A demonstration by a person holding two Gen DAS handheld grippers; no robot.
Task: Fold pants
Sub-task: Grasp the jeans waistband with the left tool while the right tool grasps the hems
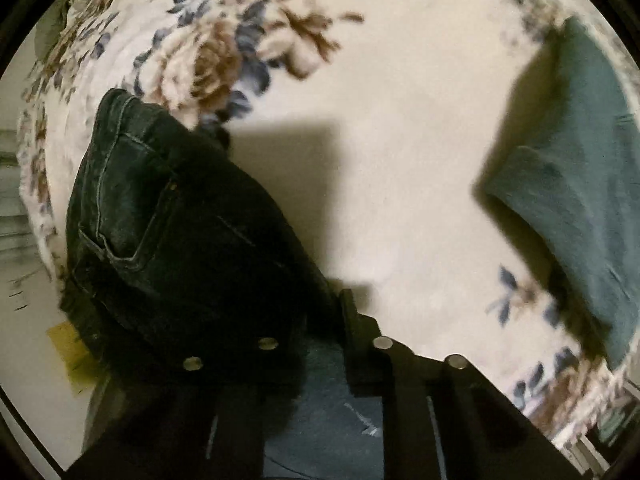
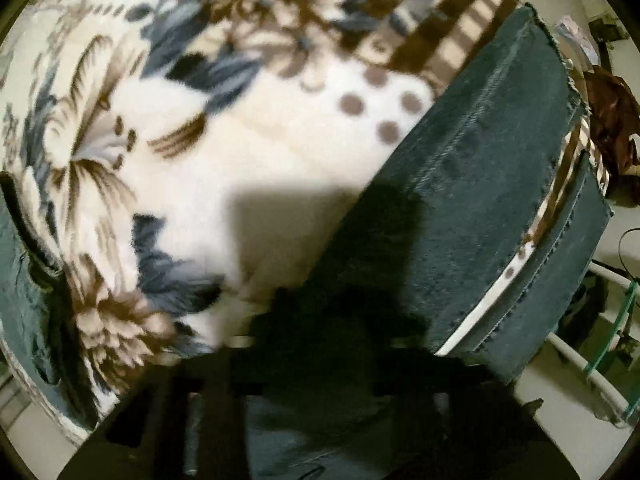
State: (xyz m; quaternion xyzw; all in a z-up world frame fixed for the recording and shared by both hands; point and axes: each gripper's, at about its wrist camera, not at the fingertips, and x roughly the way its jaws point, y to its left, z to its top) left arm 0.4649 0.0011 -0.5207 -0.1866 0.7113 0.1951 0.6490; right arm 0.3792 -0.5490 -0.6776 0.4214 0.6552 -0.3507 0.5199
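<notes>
No brand, label or readable writing anywhere in either view. One pair of dark denim pants, waist end bunched up and lifted off a floral blanket, pinched at the left tongs; denim filling the gap between the two fingers, back pocket and seam stitching just ahead and left of them. Two pant legs ahead and right of the right tongs, lying side by side on the same blanket, a thin strip of blanket showing between them, frayed hems at the far end. Right tongs dark and blurred, denim bunched over and between the fingers; apparently clamped on cloth, though hard to tell exactly. One reddish-brown cloth beyond the hems, off the blanket's edge.
</notes>
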